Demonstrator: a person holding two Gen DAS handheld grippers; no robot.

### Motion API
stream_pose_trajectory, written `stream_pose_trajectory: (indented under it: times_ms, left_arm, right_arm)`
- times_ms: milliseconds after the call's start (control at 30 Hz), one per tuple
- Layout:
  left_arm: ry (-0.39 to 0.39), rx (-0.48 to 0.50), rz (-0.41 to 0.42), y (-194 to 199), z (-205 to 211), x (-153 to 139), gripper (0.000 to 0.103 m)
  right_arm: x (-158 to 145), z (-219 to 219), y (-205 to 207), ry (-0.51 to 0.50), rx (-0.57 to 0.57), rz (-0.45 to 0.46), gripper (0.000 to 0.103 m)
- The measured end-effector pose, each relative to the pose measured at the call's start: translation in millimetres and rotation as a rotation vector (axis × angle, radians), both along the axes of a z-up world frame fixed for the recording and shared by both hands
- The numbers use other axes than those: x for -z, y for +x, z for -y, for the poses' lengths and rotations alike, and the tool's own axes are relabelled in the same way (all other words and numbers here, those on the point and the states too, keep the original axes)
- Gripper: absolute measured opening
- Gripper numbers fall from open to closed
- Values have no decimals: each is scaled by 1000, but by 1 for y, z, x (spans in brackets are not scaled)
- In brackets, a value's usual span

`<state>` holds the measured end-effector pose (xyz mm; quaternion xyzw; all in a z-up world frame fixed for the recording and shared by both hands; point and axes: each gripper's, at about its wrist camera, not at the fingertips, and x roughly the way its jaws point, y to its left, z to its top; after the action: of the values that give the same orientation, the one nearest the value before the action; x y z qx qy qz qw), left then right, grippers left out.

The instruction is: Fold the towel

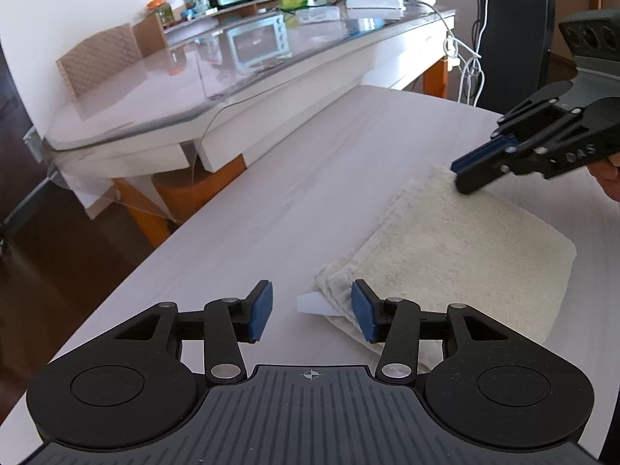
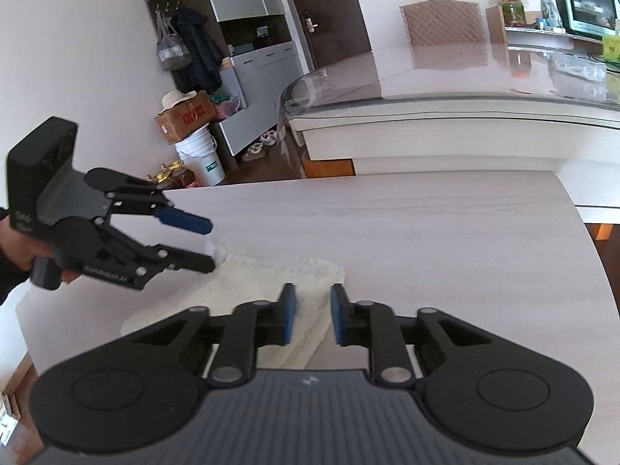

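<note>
the left tongs point(image 1: 312, 310) are spread, with nothing pinched. the near corner of the cream towel point(image 1: 457, 248) sits just beside one blue pad, and a small white tag point(image 1: 312, 305) pokes out there. the towel lies flat on the pale worktop point(image 1: 271, 209), already folded into a thick stack of layers. the right tongs point(image 2: 313, 316) hang over the towel's far corner, nearly pressed together, with a small gap and no cloth in it.

it looks like the folding is almost done. the next move is likely to lift both tongs away, or to pat the edges even.

the left view shows the loose layered edges near the tag. the right view shows a hand point(image 2: 23, 250) holding the left tongs. far off sits a glass-topped table point(image 2: 445, 77).
</note>
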<state>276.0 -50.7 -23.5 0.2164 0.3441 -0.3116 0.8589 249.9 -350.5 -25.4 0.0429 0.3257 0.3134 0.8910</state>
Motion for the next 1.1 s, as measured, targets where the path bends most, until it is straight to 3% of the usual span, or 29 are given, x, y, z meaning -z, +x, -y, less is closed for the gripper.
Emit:
stream_pose_trajectory:
  times_ms: [300, 467, 800, 933, 1100]
  left_arm:
    - [-4, -24, 1, 3, -4, 5, 56]
    - [-7, -28, 1, 4, -4, 7, 58]
    - [-6, -36, 4, 2, -4, 7, 58]
    - [-2, -34, 3, 2, -4, 6, 58]
    - [1, -32, 5, 1, -4, 6, 58]
  right_arm:
    - [11, -12, 16, -58, 9, -1, 10]
    - [9, -11, 15, -59, 20, 9, 15]
    - [-4, -14, -18, -50, 15, 50, 20]
    - [0, -13, -25, -64, 20, 40, 28]
    - [1, -11, -27, -59, 24, 25, 28]
